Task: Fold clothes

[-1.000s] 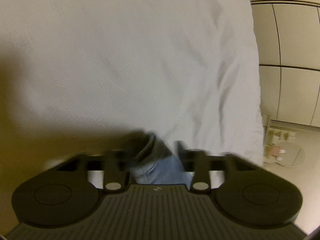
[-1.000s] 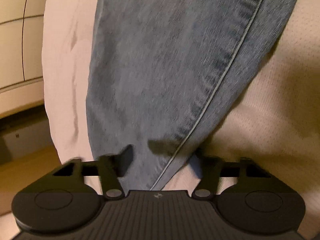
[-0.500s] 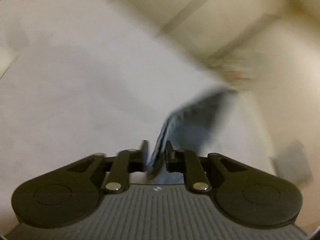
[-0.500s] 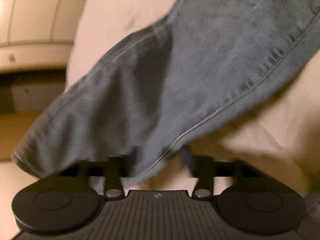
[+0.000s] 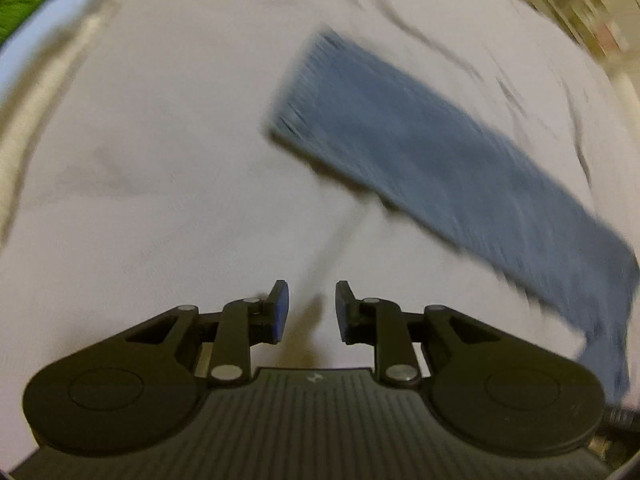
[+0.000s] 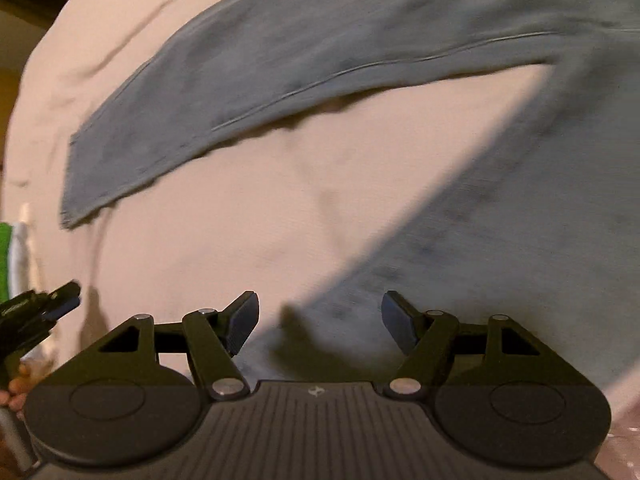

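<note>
A pair of blue jeans (image 6: 500, 208) lies spread on a white sheet (image 6: 248, 216), its two legs splayed apart in a V. In the left wrist view one jean leg (image 5: 432, 160) runs diagonally across the sheet (image 5: 160, 160), ahead and to the right of my left gripper (image 5: 311, 312), which stands open with nothing between its fingers. My right gripper (image 6: 318, 322) is open too, hovering over the edge of the nearer leg without holding it. The other gripper (image 6: 36, 312) shows at the left edge of the right wrist view. Both views are motion-blurred.
A green and white bundle (image 5: 44, 0) lies at the sheet's far left. Pale cabinets and small items (image 5: 600, 12) stand beyond the bed's right side. A hand (image 6: 14, 392) shows at the lower left of the right wrist view.
Both grippers let go of the jeans and opened. The left one, shut on the denim half a second ago, has pulled back, and the jeans now lie flat on the sheet.
</note>
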A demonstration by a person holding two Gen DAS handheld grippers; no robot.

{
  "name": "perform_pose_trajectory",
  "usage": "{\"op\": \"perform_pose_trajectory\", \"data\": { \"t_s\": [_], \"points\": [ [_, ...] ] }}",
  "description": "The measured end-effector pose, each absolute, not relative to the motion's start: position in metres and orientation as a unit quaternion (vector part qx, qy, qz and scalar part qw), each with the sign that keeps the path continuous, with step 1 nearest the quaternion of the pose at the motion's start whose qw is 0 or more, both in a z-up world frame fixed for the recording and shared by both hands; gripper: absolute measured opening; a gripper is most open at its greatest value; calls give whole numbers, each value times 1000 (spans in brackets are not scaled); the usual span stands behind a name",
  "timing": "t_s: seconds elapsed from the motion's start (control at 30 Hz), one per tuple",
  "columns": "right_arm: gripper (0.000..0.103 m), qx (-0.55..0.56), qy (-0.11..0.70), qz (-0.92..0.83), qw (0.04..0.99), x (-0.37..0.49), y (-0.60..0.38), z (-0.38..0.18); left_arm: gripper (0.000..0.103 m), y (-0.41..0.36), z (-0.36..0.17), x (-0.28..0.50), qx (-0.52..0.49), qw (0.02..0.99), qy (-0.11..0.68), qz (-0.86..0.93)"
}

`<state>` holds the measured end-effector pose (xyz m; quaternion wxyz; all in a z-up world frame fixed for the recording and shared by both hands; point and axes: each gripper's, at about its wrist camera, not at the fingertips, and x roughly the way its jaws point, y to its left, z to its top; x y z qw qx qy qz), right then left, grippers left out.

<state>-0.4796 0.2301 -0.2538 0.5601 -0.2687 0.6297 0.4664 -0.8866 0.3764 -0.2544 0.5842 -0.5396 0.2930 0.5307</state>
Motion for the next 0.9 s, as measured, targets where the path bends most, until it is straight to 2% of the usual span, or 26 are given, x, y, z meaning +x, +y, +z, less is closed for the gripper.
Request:
{"op": "perform_pose_trajectory", "data": {
  "t_s": [0.1, 0.2, 0.4, 0.6, 0.73, 0.8, 0.87, 0.9],
  "points": [
    [71, -279, 619, 445, 584, -450, 190, -243, 21, 344, -255, -872, -538, 596, 320, 503],
    [66, -282, 615, 420, 604, -417, 153, -238, 21, 312, -252, -850, -532, 598, 341, 493],
    [66, -304, 561, 461, 617, -375, 135, -224, 21, 227, -225, -815, -504, 619, 352, 488],
    [64, -310, 574, 508, 563, -325, 119, -243, 32, 139, -228, -788, -573, 538, 275, 553],
    [64, -333, 550, 547, 536, -283, 96, -245, 39, 88, -238, -745, -613, 498, 199, 580],
    [57, -338, 540, 565, 524, -269, 87, -245, 39, 71, -243, -723, -632, 479, 158, 588],
    [38, -346, 524, 590, 507, -262, 80, -241, 37, 60, -242, -700, -636, 476, 134, 592],
    [35, -349, 515, 606, 497, -262, 80, -239, 37, 58, -237, -688, -628, 484, 133, 594]
  ]
}}
